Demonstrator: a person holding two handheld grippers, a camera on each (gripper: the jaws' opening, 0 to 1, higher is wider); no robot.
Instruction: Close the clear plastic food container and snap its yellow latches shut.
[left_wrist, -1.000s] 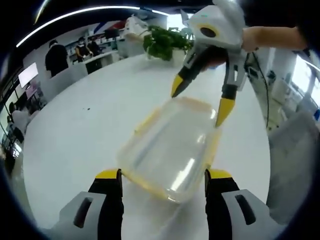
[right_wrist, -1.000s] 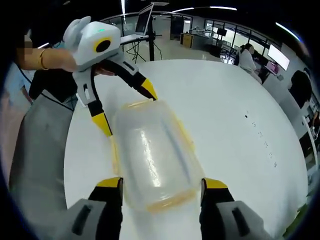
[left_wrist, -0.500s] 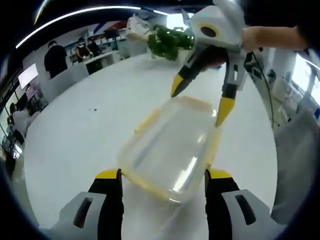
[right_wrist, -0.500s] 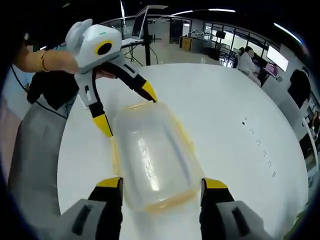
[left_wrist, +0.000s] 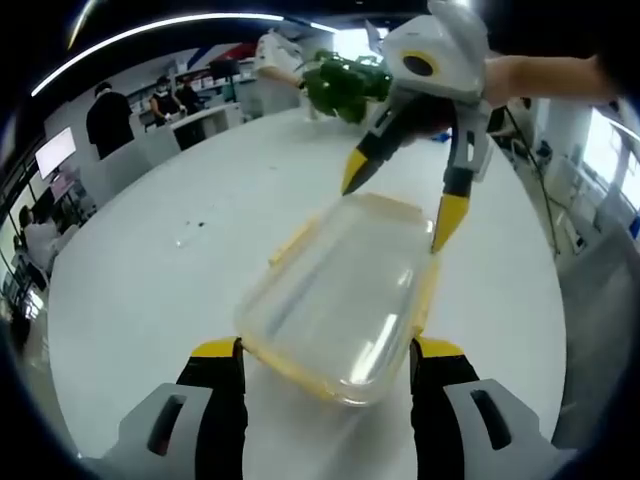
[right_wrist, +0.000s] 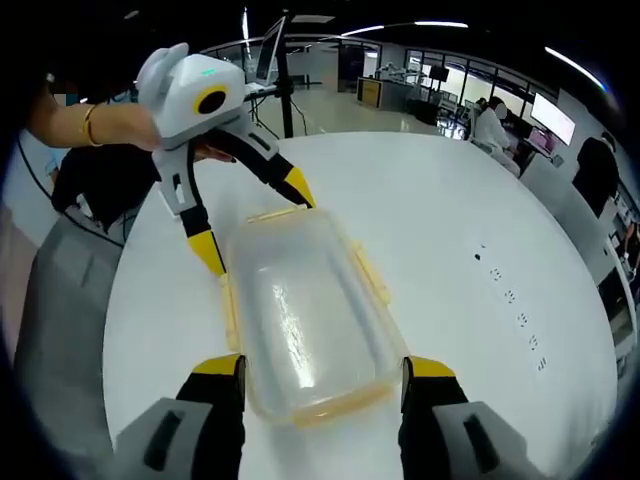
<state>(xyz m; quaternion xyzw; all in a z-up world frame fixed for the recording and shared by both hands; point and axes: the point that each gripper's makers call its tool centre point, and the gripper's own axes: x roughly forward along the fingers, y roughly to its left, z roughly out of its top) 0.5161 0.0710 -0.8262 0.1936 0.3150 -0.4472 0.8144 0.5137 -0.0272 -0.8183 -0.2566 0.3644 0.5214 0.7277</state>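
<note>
A wide, round white table (left_wrist: 150, 290) takes the foreground. At its far edge stands a green leafy plant (left_wrist: 345, 85). Behind it there are white desks (left_wrist: 205, 115) with people beside them, and a monitor (left_wrist: 55, 150) on the left. In the right gripper view, long ceiling light strips (right_wrist: 440, 17) shine over an open office with a grey floor (right_wrist: 335, 105), a stand (right_wrist: 283, 75) and seated people (right_wrist: 495, 125).

Motion blur hides whether the container's (left_wrist: 335, 290) yellow latches (right_wrist: 368, 273) sit shut.

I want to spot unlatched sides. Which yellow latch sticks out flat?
The long-side latch facing the open table sticks outward from the container; the others lie closer to its walls.
</note>
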